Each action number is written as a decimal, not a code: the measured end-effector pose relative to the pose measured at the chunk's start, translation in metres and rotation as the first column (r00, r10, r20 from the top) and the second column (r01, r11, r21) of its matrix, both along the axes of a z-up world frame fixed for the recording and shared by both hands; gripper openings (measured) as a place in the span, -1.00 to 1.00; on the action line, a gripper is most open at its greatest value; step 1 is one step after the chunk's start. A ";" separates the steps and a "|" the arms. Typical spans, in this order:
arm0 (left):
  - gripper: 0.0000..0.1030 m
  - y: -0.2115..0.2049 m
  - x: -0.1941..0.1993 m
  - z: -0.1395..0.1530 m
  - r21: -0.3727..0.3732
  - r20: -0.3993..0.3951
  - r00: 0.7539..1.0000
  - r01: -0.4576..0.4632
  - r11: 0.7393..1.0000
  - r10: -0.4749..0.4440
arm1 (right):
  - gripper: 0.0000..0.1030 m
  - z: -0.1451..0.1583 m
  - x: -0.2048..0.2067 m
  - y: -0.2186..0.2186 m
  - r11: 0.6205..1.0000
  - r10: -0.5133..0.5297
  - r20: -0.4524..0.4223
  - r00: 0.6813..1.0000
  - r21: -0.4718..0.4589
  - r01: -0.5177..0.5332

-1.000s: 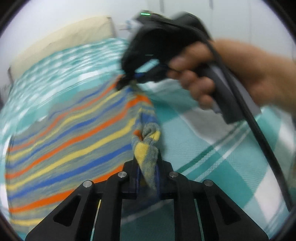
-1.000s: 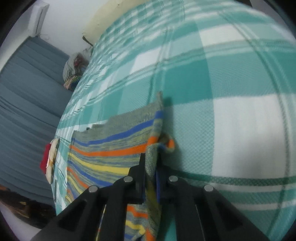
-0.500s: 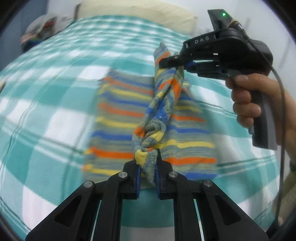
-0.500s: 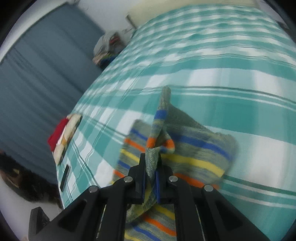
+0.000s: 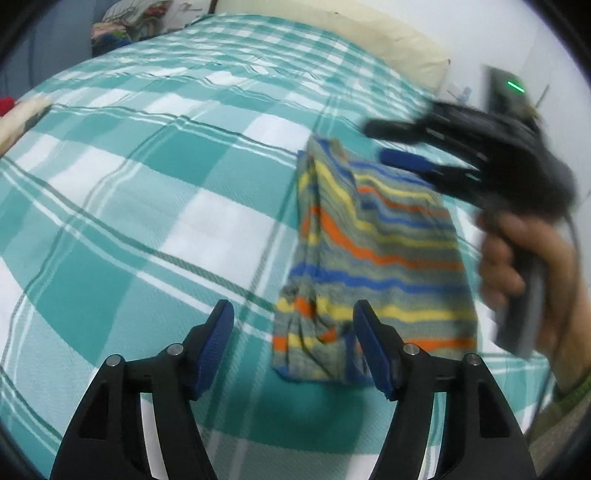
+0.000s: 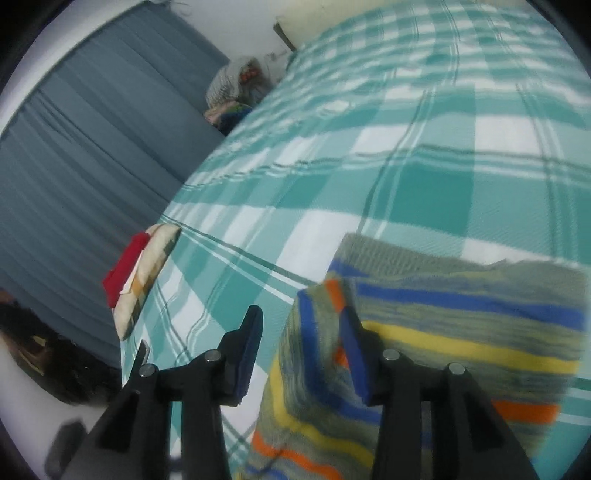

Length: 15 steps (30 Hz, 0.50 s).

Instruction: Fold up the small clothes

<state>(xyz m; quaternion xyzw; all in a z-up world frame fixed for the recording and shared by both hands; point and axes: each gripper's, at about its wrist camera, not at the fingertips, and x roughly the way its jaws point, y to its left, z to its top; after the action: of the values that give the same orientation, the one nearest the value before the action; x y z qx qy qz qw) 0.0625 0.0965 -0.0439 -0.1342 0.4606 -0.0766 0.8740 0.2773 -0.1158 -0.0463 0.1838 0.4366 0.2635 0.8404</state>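
Note:
A small striped knit garment (image 5: 373, 258) in grey, blue, yellow and orange lies folded on the teal checked bedspread (image 5: 177, 206). My left gripper (image 5: 293, 341) is open and empty, just above the garment's near left corner. My right gripper (image 5: 391, 142) shows blurred in the left wrist view, open, above the garment's far edge. In the right wrist view the right gripper (image 6: 301, 341) is open over the garment (image 6: 461, 332), with the folded edge between its fingers and nothing gripped.
A cream pillow (image 5: 369, 33) lies at the head of the bed. A folded red and cream item (image 6: 140, 273) lies near the bed's edge. A pile of clothes (image 6: 236, 88) sits by the grey curtain (image 6: 85, 147).
Both grippers were shut on the garment's edge and carried it across in a fold. Now both have opened and let go, and the garment lies folded on the bed.

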 end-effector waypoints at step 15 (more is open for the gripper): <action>-0.75 0.020 0.038 -0.023 0.082 -0.094 0.994 -0.050 0.995 0.058 | -0.23 -0.044 -0.167 -0.026 0.930 0.228 -0.008 0.974 -0.293 -0.220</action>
<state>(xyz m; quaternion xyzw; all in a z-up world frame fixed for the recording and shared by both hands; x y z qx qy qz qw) 0.1008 0.1164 -0.0668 -0.1153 0.5012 -0.0278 0.8571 0.1107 -0.1417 -0.0907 0.0031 0.4778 0.2926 0.8283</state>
